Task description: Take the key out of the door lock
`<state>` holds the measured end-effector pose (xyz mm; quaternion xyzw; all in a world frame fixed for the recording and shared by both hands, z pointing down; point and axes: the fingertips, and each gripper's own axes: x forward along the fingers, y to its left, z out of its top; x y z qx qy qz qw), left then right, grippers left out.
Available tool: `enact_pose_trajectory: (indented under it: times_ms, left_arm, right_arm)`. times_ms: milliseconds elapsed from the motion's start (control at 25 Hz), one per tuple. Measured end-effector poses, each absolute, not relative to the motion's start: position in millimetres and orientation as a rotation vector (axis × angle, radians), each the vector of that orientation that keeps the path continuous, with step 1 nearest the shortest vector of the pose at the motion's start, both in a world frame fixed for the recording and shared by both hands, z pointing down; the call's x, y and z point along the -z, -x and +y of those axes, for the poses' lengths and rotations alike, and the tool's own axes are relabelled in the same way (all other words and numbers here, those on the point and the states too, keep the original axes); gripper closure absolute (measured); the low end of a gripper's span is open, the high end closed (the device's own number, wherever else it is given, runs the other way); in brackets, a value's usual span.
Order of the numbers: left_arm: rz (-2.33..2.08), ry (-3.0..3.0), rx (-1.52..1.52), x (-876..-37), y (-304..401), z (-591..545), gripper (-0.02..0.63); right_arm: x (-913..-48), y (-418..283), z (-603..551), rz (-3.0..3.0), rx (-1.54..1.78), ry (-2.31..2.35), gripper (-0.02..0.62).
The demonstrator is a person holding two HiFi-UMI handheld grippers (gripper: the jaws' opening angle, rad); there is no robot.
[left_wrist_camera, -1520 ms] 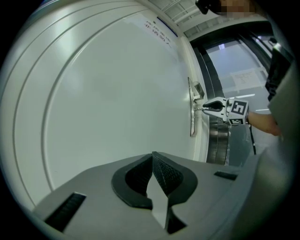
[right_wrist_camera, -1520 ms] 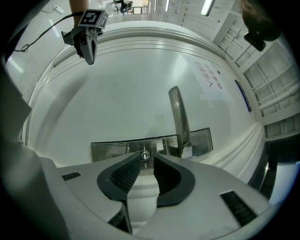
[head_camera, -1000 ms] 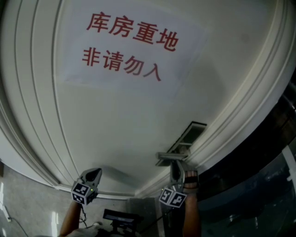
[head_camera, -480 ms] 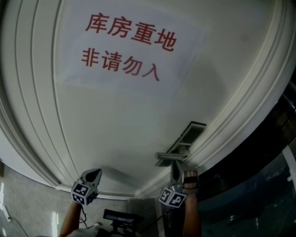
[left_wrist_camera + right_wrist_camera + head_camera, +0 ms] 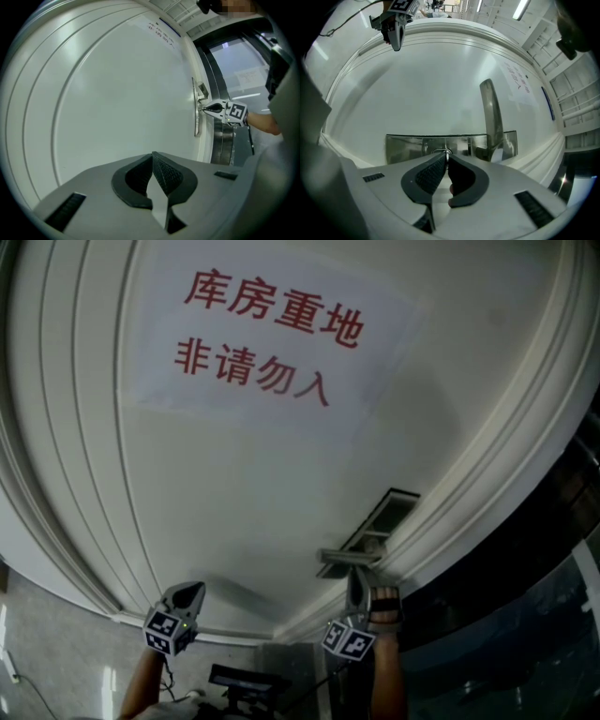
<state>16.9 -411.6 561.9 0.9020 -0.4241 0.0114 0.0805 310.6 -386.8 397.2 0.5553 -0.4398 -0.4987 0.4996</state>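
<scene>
The white door [image 5: 281, 474] carries a metal lock plate [image 5: 405, 147] with a lever handle [image 5: 490, 112]. In the right gripper view, my right gripper [image 5: 446, 154] is shut, its tips against the plate and pinched on the thin metal key [image 5: 446, 151] in the keyhole. In the head view the right gripper [image 5: 357, 576] sits just below the handle [image 5: 339, 557]. My left gripper [image 5: 153, 155] is shut with nothing in it, held off the door panel low on the left [image 5: 194, 586]. The left gripper view also shows the right gripper [image 5: 212, 108] at the lock plate [image 5: 196, 117].
A paper sign [image 5: 267, 338] with red characters is stuck on the door's upper panel. Raised mouldings [image 5: 56, 474] frame the panel. A dark door frame and glass [image 5: 525, 615] lie to the right of the lock. The person's forearms reach up from below.
The head view has drifted very slightly. Both grippers stay where they were, the right one still at the lock.
</scene>
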Motion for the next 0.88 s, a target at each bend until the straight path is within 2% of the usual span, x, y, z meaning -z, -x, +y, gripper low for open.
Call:
enact_pose_trajectory:
  times_ms: [880]
  left_arm:
    - [-1.283,-2.692,-0.032,-563.0,-11.5,-403.2,0.598]
  right_arm:
    - [-397.5,-308.2,-387.3,-1.063,1.161,-1.301,0.575]
